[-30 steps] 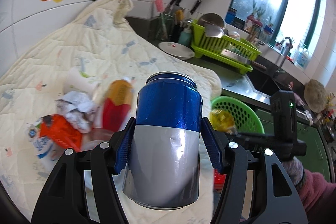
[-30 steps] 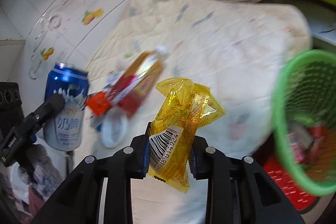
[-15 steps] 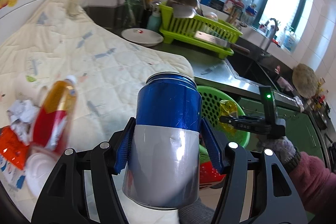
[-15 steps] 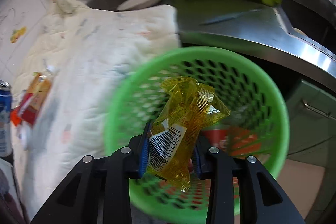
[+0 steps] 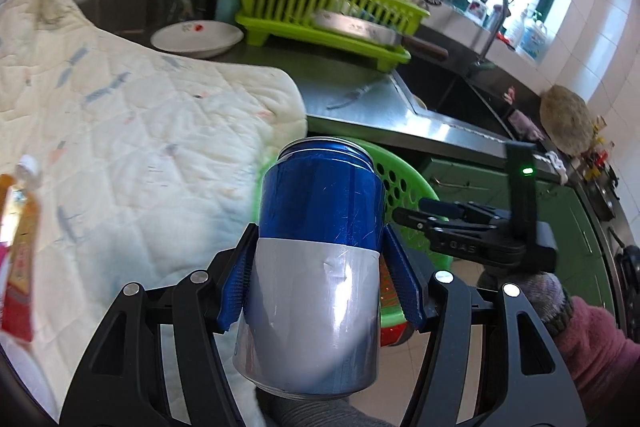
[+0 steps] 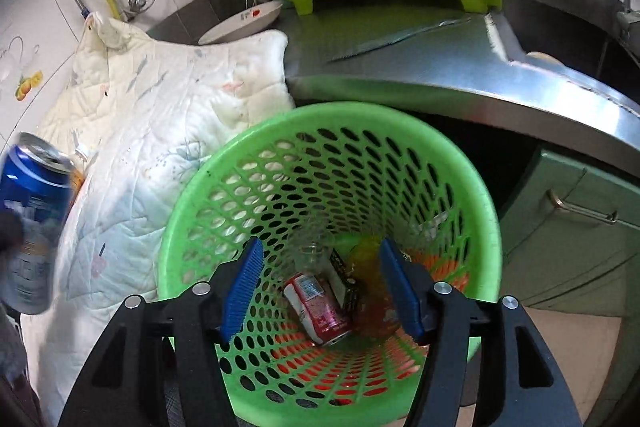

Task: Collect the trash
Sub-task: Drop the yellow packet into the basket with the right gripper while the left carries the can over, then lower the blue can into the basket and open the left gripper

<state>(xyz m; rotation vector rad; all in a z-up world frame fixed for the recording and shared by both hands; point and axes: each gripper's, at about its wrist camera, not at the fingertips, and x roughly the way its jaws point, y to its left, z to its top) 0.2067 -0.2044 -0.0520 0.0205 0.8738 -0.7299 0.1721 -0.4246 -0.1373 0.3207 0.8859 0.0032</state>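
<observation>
While left gripper [image 5: 320, 291] clamps blue-silver can [image 5: 320, 247], right gripper [image 6: 320, 287] opens empty.

left wrist: faces counter, close | right wrist: looks down into basket [image 6: 486, 211] (both see it)

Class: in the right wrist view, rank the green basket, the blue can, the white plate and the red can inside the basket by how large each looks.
1. Green basket
2. Blue can; it is near the camera, which may exaggerate it
3. White plate and red can: too alike to rank
</observation>
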